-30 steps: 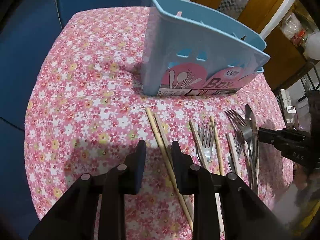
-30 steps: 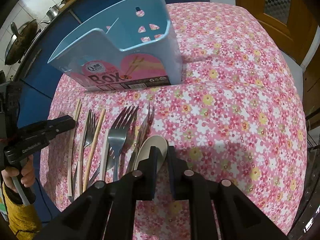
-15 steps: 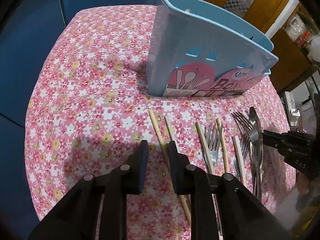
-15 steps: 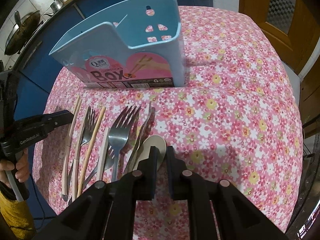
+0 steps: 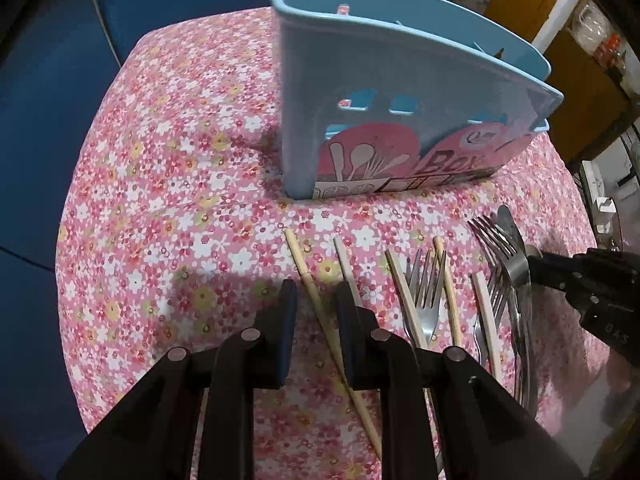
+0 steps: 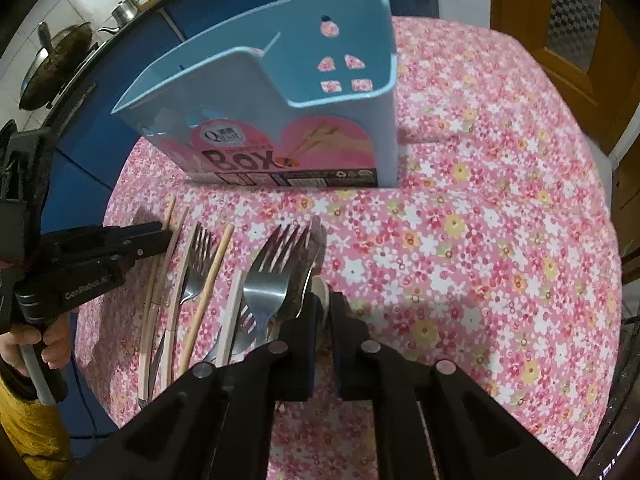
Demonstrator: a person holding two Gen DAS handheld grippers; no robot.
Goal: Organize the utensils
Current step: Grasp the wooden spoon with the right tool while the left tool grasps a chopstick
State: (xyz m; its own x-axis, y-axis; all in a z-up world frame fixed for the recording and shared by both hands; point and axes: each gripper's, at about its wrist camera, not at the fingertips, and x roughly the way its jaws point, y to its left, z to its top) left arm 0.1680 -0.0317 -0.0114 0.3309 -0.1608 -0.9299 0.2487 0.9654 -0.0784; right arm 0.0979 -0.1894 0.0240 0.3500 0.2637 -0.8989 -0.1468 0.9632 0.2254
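A table covered with a pink flowered cloth (image 5: 168, 168) fills most of both views. On it stands a light blue plastic box (image 6: 280, 92) for utensils, upright, with a divider inside and a pink label on its front wall. In front of the box, apart from it, the utensils lie side by side on the cloth: several metal forks (image 6: 266, 276), pale chopsticks (image 5: 402, 292) between and beside them, and a cream spoon (image 6: 322, 290) at the right end of the row. The left gripper (image 5: 314, 300) points down at the left end of the row, and its jaws are closing around one wooden chopstick (image 5: 308, 280), which lies between the two fingers; the pads do not seem to press it yet. The right gripper (image 6: 322, 308) stands narrow, its jaws closed on the bowl of the spoon, of which only a small part shows between the fingers. A hand (image 6: 36, 344) with a yellow sleeve holds the handle of the left gripper.
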